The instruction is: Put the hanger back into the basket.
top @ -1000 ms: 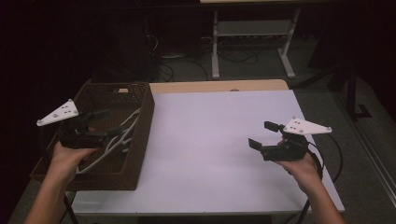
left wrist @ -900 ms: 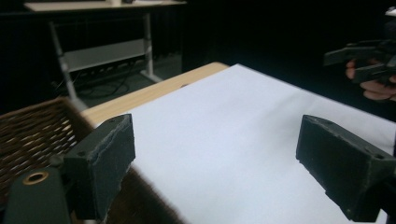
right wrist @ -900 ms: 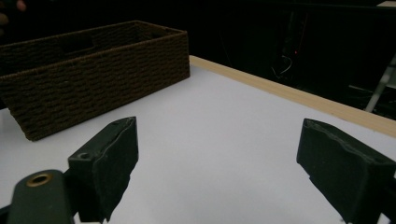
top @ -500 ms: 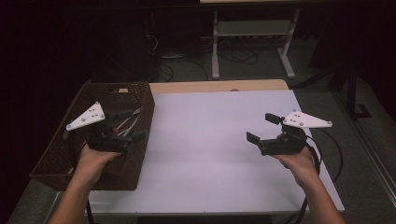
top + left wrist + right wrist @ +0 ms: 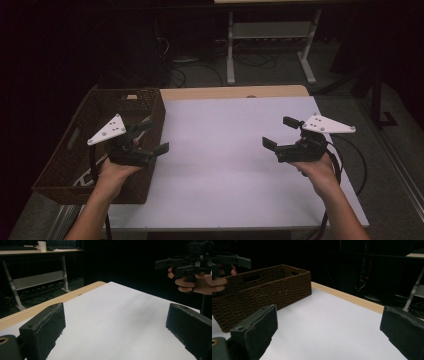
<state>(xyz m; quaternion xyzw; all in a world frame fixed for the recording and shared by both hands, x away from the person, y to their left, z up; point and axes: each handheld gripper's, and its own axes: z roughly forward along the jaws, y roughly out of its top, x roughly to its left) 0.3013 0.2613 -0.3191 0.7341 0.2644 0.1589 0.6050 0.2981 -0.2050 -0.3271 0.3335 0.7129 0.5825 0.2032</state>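
Observation:
A brown woven basket [image 5: 80,145] stands at the table's left end, with a bit of white cable showing inside it. My left gripper [image 5: 155,136] is open and empty, held at the basket's right wall and pointing over the white table top [image 5: 225,165]. Over the table's right side my right gripper [image 5: 279,132] is also open and empty, pointing left. The left gripper view has its open jaws [image 5: 112,322] above bare white surface, with the right gripper [image 5: 172,266] farther off. Between the right gripper's open jaws [image 5: 327,322] the basket [image 5: 267,290] lies ahead.
A wooden strip [image 5: 230,92] runs along the table's far edge. Beyond it are a white-legged desk frame [image 5: 270,50] and floor cables. Black cables trail from the right gripper off the table's right edge [image 5: 350,165]. The surroundings are dark.
My left gripper has moved right, from above the basket's inside to its right wall beside the table top. The right gripper has stayed nearly in place.

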